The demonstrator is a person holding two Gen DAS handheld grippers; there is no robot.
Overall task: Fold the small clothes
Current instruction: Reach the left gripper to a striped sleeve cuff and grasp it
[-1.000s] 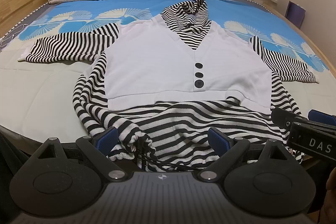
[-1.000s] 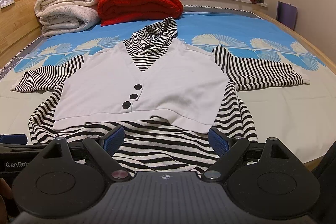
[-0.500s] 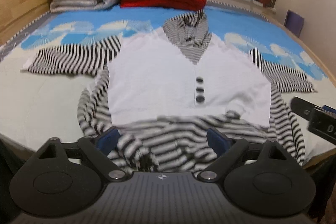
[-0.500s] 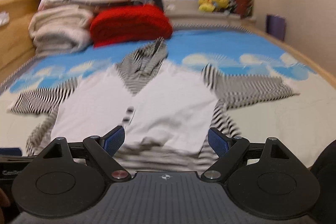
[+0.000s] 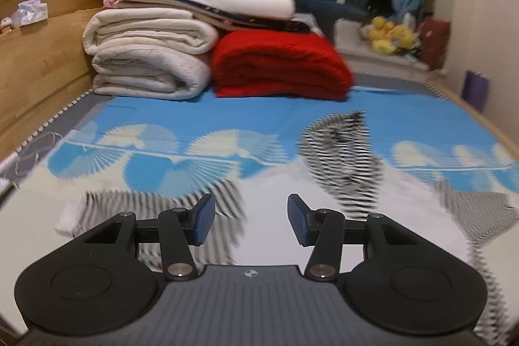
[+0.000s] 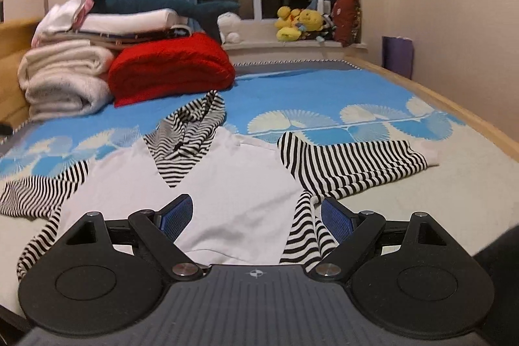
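Note:
A small white top with black-and-white striped sleeves, collar and hem [image 6: 236, 190] lies spread flat on the bed, front up. In the left wrist view the top [image 5: 275, 190] is blurred. My left gripper [image 5: 251, 219] is open and empty, above the top's left shoulder and sleeve [image 5: 155, 206]. My right gripper [image 6: 256, 218] is open and empty, low over the white front, with the right striped sleeve [image 6: 353, 164] beyond it to the right.
Folded cream blankets [image 5: 146, 60] and a red blanket [image 5: 279, 67] are stacked at the bed's far end. A wooden headboard [image 5: 35, 54] runs along the left. Plush toys [image 6: 298, 23] sit on the windowsill. The bed's right wooden edge [image 6: 454, 106] borders a wall.
Both grippers have risen and tilted up from the hem, moving forward over the top. The left view now shows the shoulder and collar instead of the hem. Both stay open.

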